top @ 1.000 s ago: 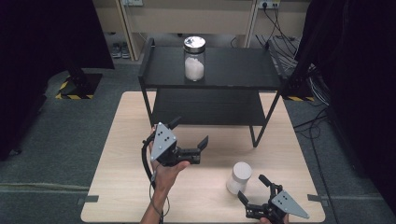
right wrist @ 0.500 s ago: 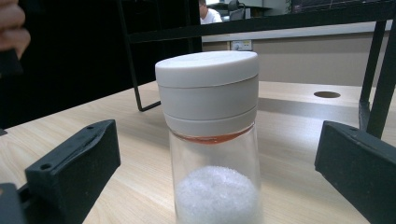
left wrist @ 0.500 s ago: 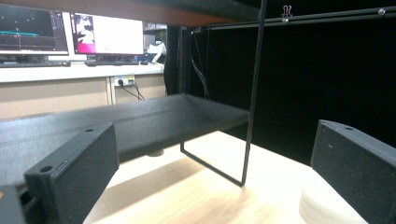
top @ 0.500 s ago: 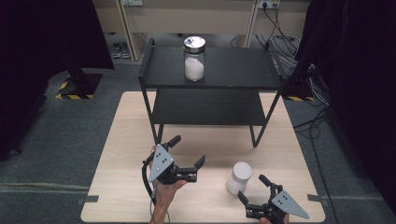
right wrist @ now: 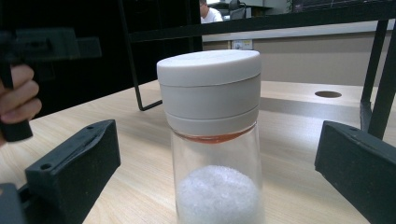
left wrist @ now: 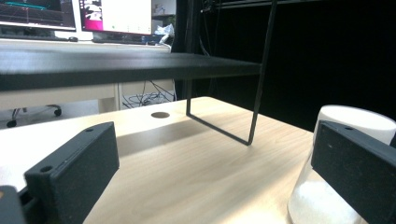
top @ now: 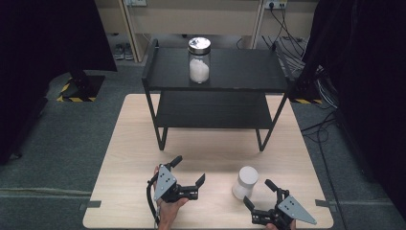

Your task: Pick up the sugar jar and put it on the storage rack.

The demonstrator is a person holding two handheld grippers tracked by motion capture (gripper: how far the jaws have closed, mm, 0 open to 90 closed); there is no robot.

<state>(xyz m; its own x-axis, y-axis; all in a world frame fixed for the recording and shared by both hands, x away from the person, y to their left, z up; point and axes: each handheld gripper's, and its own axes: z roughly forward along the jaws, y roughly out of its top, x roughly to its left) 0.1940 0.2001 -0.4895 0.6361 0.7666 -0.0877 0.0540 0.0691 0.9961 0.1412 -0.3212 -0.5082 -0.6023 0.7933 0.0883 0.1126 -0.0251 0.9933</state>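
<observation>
A clear jar with a white lid (top: pixel 245 182) and white powder inside stands on the wooden table near the front right. My right gripper (top: pixel 257 192) is open just in front of it, and in the right gripper view the jar (right wrist: pixel 212 140) stands upright between the spread jaws of that gripper (right wrist: pixel 212 179), not touching them. My left gripper (top: pixel 189 169) is open and empty to the jar's left, pointing toward it. In the left gripper view the jar (left wrist: pixel 350 115) shows behind the right jaw. A second jar with a metal lid (top: pixel 199 60) stands on the black shelf's top (top: pixel 249 72).
The black two-tier shelf stands at the back of the table (top: pixel 129 143), with its lower tier (top: pixel 210 112) bare. A small hole (left wrist: pixel 160 115) is in the tabletop. Cables (top: pixel 287 24) lie on the floor behind. Dark curtains hang on both sides.
My left gripper has drawn back toward the table's front edge and come lower, still open. The right gripper and both jars have stayed put.
</observation>
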